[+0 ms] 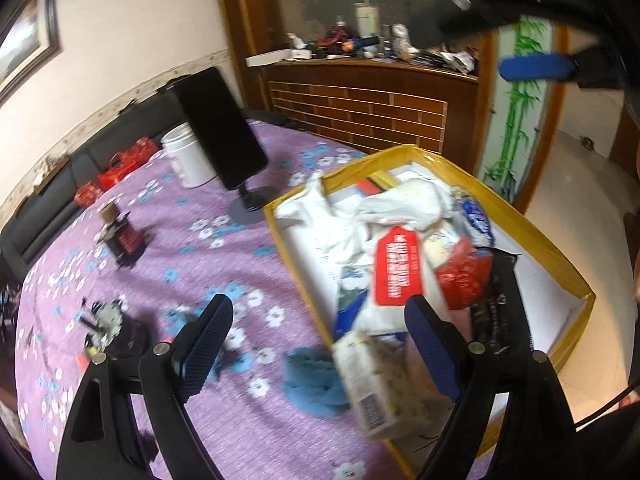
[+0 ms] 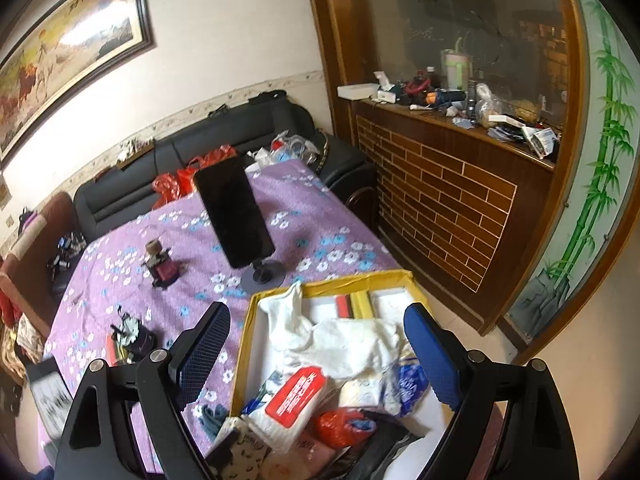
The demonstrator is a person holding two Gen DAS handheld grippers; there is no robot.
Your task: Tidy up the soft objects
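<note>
Left gripper and right gripper gape wide, holding nothing, low in frame over a yellow box of white cloths and wipes packet. Behind, centre frame, a black screen stands on the purple floral cover.

My left wrist view looking down close over the yellow box at the table's near right corner, my right wrist view higher, farther back, both sharing box, table, sofa beyond

Black tablet on stand, white jar
</note>
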